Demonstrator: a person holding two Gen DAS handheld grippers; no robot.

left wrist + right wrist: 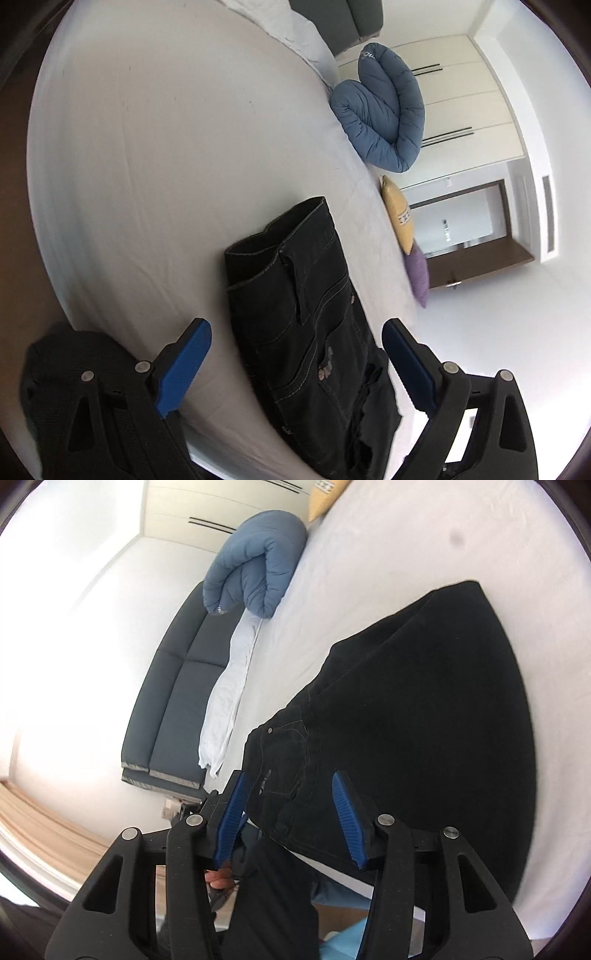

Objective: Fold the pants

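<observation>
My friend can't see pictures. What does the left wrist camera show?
Black jeans lie folded on a white bed, framed by the open left gripper and its blue fingertips, which touch nothing. A rolled blue duvet and yellow and purple cushions sit at the bed's far edge.

Both wrist views close above pants

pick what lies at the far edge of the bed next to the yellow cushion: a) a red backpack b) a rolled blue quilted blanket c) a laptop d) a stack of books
b, a rolled blue quilted blanket sits on the white bed just beyond the yellow cushion.
</observation>
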